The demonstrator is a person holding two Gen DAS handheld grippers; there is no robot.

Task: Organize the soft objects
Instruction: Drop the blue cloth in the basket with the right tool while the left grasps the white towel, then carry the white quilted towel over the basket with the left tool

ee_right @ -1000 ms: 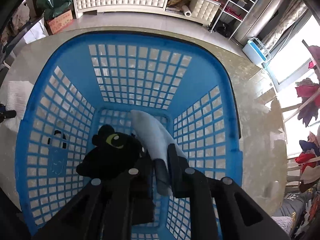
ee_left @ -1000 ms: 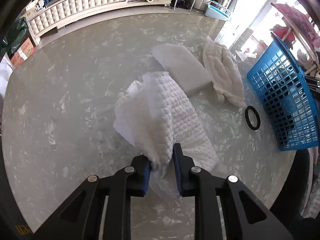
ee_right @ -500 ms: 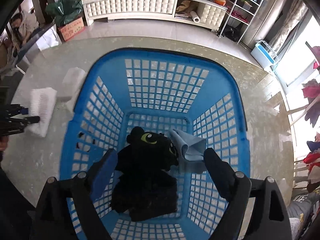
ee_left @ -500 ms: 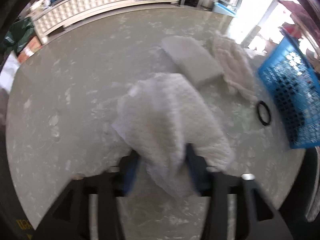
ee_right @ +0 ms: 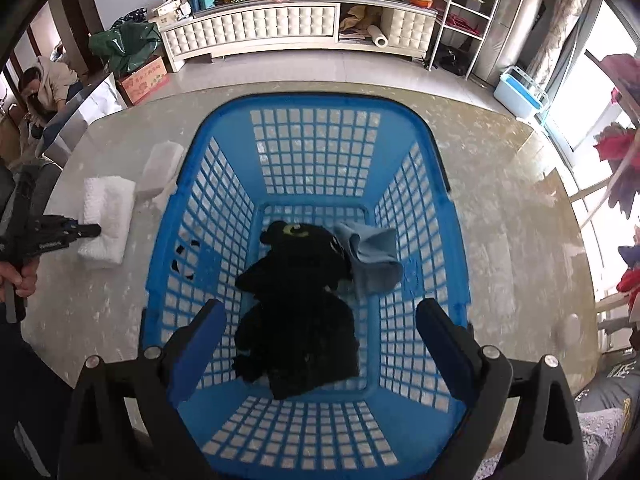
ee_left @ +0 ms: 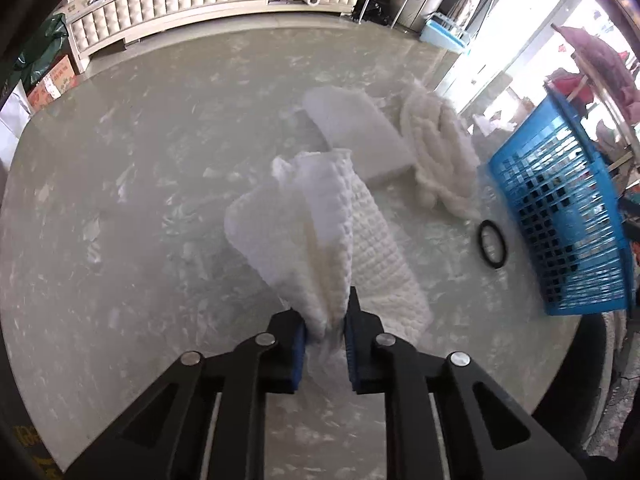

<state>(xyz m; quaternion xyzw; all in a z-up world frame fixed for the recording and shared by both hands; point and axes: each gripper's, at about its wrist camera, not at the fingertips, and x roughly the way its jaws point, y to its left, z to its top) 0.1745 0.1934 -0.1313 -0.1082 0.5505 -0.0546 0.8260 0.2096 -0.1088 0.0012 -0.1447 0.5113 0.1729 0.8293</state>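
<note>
On the pale marbled surface (ee_left: 132, 208), seen from the left wrist, the left tool (ee_left: 325, 344) is clenched on a white waffle-weave towel (ee_left: 320, 232), its blue pads pinching a bunched fold while the rest of the cloth drapes away from the jaws and rests on the surface. Beyond it lies a flat folded white cloth (ee_left: 356, 136), and just beside that, to the right, a fluffy knobbly white cloth (ee_left: 440, 156). A small black ring (ee_left: 492, 243) sits on the surface between the fluffy cloth and the blue basket (ee_left: 568, 216), which stands at the right edge of this view.

From the right wrist, the right tool (ee_right: 320, 344) hangs over the blue basket (ee_right: 316, 108) with its jaws spread wide and opening; nothing is pressed between the pads. Down on the basket floor lies a black plush toy (ee_right: 300, 296) with a yellow-green eye, and a crumpled light blue cloth (ee_right: 372, 260) rests against its right side. To the left of the basket, the waffle-weave towel (ee_right: 106, 220) lies on the surface (ee_right: 512, 240), gripped at its near edge by the left tool (ee_right: 94, 231), with a hand (ee_right: 20, 276) holding that tool's grip. The folded white cloth (ee_right: 162, 164) lies farther back, near the basket wall.
</note>
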